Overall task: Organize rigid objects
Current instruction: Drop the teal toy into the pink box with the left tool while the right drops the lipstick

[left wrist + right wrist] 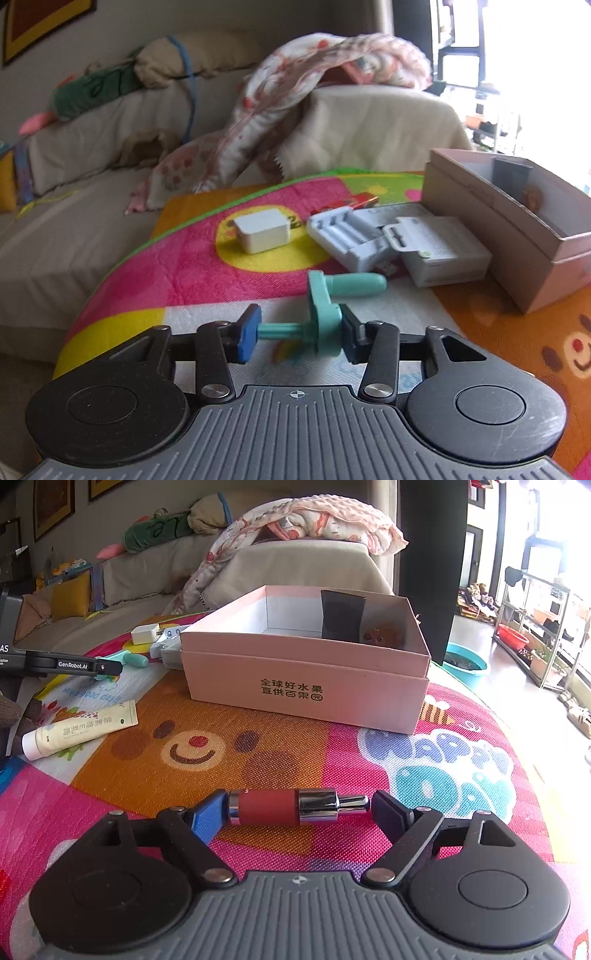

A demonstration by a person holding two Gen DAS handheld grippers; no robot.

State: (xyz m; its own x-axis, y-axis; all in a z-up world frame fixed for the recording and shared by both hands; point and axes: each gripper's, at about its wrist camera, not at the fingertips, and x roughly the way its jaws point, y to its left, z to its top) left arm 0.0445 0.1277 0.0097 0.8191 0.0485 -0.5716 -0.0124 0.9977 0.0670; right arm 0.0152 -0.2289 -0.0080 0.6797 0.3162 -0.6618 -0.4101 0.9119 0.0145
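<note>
A teal crank handle (pixel 325 314) sits crosswise in my left gripper (pixel 299 338), its shaft end against the blue pad and its arm against the black pad, so the gripper is shut on it low over the mat. My right gripper (pixel 295 810) stands open around a red and chrome cylinder (pixel 280 806) that lies on the mat, with its ends just at the pads. The open pink box (pixel 306 672) stands ahead of it, holding a black object (pixel 341 616) and a small brown thing (pixel 382 635).
A white charger cube (pixel 260 230), a white battery case (pixel 351 236), a white carton (pixel 447 258) and a red item (pixel 354 201) lie left of the pink box (pixel 480 218). A cream tube (pixel 79 729) lies on the colourful mat (pixel 258 746). A sofa with blankets stands behind.
</note>
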